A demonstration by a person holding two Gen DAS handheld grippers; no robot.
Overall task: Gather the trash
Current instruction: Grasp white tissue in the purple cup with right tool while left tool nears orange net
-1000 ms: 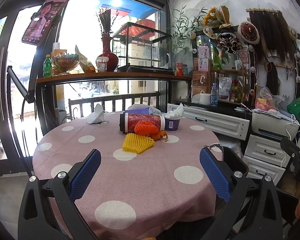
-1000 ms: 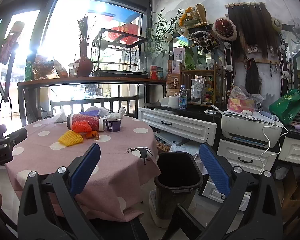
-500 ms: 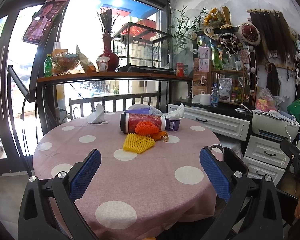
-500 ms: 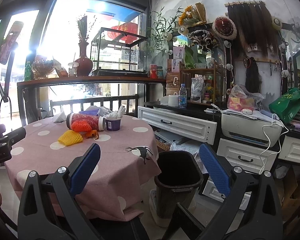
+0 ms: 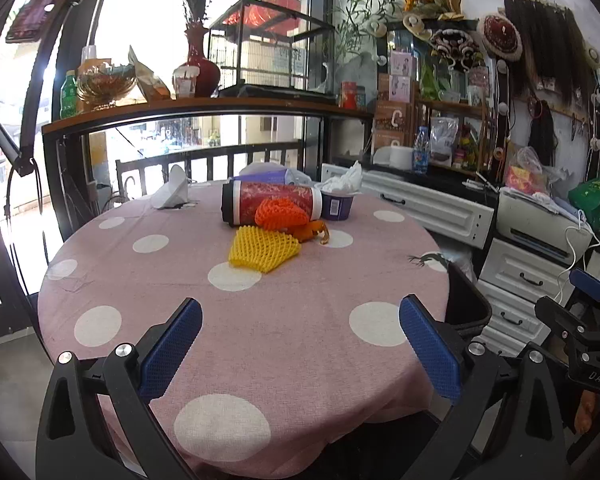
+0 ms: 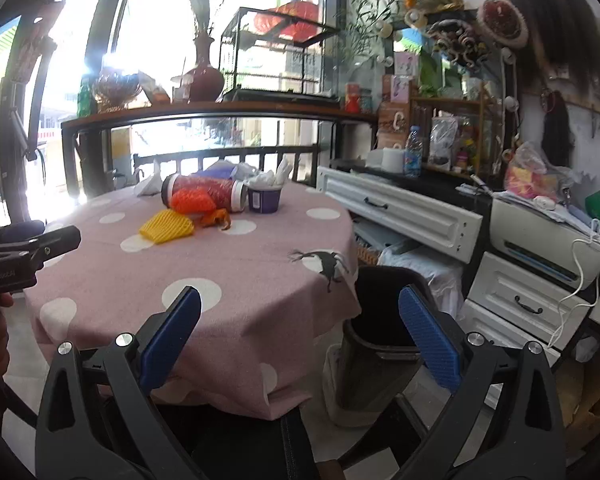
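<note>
1. Trash sits clustered at the far middle of the round table (image 5: 260,344), seen from the left wrist: a yellow foam net (image 5: 263,249), an orange foam net (image 5: 280,213) leaning on a red canister (image 5: 272,199) lying on its side, orange peel (image 5: 312,233), a purple cup (image 5: 337,205) stuffed with tissue, and a crumpled white tissue (image 5: 174,193) off to the left.
2. Left gripper (image 5: 300,354) hovers over the near edge, blue fingers (image 5: 172,346) spread wide, holding nothing.
3. Pink cloth with white dots covers the table; a window shelf with a red vase (image 5: 198,62) stands behind.
4. From the right wrist, the same pile lies far left; the yellow foam net (image 6: 166,232) is nearest.
5. Right gripper (image 6: 300,354) is spread and empty, above a black bin (image 6: 380,340) on the floor beside the table.
6. White drawers (image 6: 404,216) line the right wall.
</note>
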